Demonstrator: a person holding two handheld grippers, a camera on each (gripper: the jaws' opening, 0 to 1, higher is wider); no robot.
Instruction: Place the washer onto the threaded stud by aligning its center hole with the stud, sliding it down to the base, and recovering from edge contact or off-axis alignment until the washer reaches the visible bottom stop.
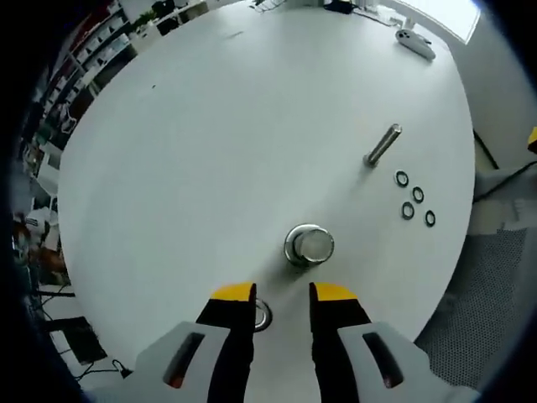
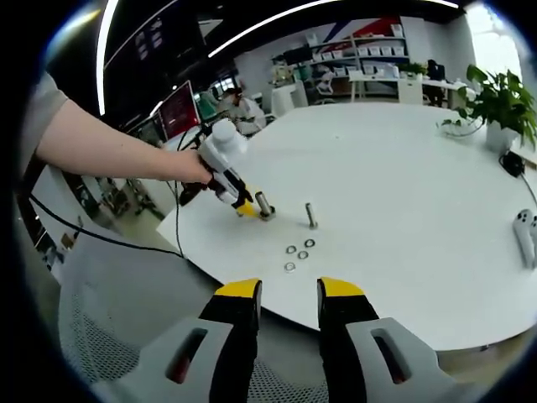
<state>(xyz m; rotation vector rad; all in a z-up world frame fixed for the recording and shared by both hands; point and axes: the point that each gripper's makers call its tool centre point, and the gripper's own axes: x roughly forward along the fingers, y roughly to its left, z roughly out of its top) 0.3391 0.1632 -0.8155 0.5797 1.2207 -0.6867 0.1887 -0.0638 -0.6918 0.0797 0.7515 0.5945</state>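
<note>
1. Two yellow-tipped jaws of the left gripper [image 1: 281,295] stand apart with nothing between them; a metal ring, likely a washer [image 1: 262,315], lies on the white table [image 1: 210,151] touching the left jaw's inner side.
2. Just ahead stands a round metal cylinder [image 1: 309,246].
3. Farther right the threaded stud [image 1: 383,144] stands upright on the table, its long axis vertical.
4. Four small rings [image 1: 414,201] lie flat beside it.
5. The right gripper [image 2: 288,290] hangs released off the table's edge.

matt white table [image 1: 210,151] — glossy polished metal stud [image 1: 309,246], duller metal bolt [image 1: 383,144], dark washers [image 1: 402,178].
</note>
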